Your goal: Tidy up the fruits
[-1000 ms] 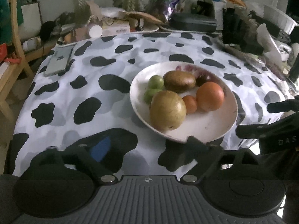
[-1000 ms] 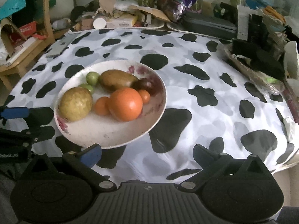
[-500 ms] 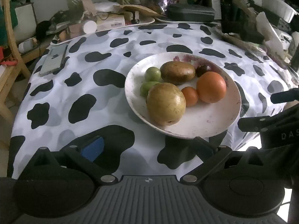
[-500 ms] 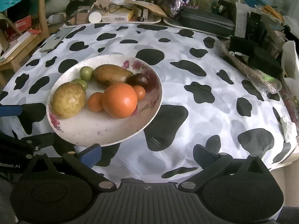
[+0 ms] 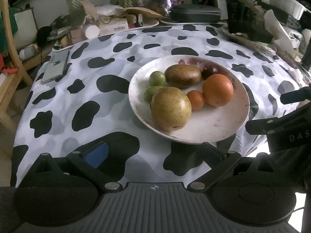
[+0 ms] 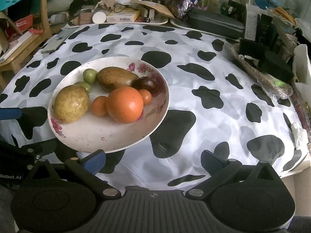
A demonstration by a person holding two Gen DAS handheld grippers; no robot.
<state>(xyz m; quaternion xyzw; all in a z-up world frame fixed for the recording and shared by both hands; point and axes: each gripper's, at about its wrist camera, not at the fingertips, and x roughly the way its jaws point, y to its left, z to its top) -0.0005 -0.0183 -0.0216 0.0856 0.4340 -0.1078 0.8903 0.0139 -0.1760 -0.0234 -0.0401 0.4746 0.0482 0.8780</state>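
Seven fruits lie together on the white floral plate (image 6: 155, 130), which sits on the cow-print tablecloth (image 6: 194, 101) near its front edge. Taking the large orange (image 6: 124, 104) as the landmark: a small orange fruit (image 6: 99, 105) touches it on the left, and another small orange one (image 6: 146, 96) peeps out behind it to the right. Behind the orange lie the long brown fruit (image 6: 116, 78) and, just right of that, a dark purple fruit (image 6: 145, 84) on the plate's flower pattern. Well left of the orange sits the big yellow-brown round fruit (image 6: 71, 103), with two small green fruits (image 6: 89, 75) behind it. The front part of the plate, ahead of the orange, is bare.

The fruits sit grouped by colour, which may be a sorted arrangement or simply how they were heaped; these views fit either.

The left gripper (image 5: 153, 151) hovers at the plate's near rim, its fingers spread wide and holding nothing. The right gripper (image 6: 153, 158) hangs just right of the plate's front edge, likewise spread and empty. Both seem to be held low and back so that the whole plate is in sight and either one can reach it.

Far left of the orange, a phone (image 6: 58, 41) lies at the cloth's edge. Beyond the cloth are trays of clutter and a dark zip case (image 6: 215, 22).
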